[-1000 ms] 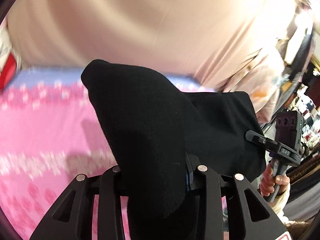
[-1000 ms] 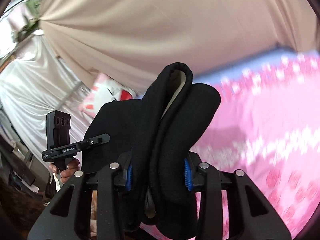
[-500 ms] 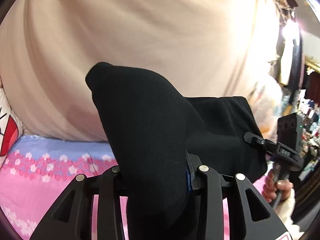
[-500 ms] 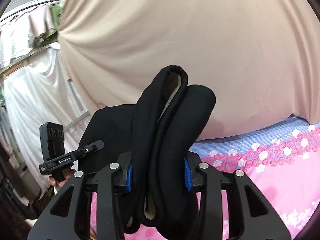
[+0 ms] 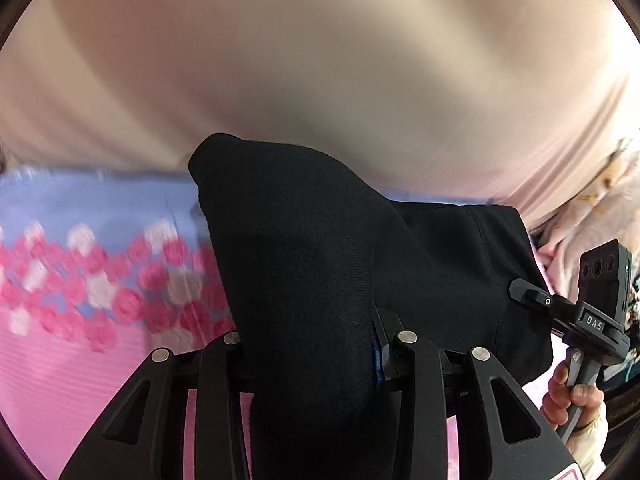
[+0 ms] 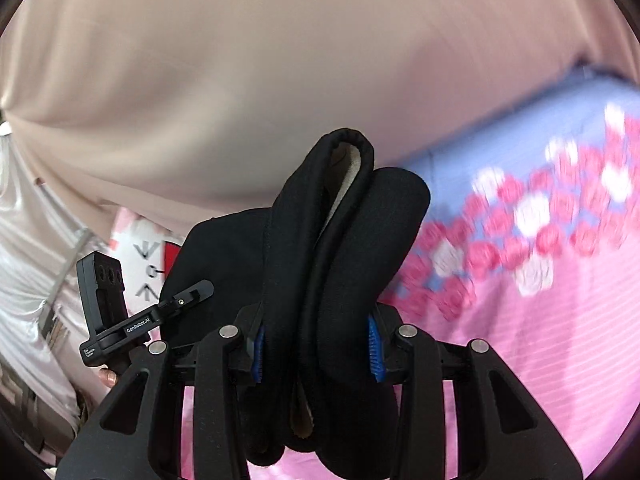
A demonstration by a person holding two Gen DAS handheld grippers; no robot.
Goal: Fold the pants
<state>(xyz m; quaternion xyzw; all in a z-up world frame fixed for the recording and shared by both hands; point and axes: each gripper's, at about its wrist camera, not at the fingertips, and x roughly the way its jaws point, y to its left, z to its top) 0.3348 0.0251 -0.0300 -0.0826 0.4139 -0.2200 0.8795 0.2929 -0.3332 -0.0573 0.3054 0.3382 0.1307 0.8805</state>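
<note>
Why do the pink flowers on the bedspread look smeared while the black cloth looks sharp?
Left wrist view: the flowered bedspread is streaked with motion blur, while the black pants clamped in the left gripper stay crisp, since camera and cloth travel together. Right wrist view: same smear on the flowers, sharp folds in the right gripper; the fisheye bends the beige curtain.

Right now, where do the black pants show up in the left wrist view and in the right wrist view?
Left wrist view: black pants fill the lower centre, bunched in the left hand-held gripper and stretching right.
Right wrist view: lower centre, folded layers clamped in the right hand-held gripper, stretching left.
Shared landmark: the pink floral bedsheet beneath.
</note>
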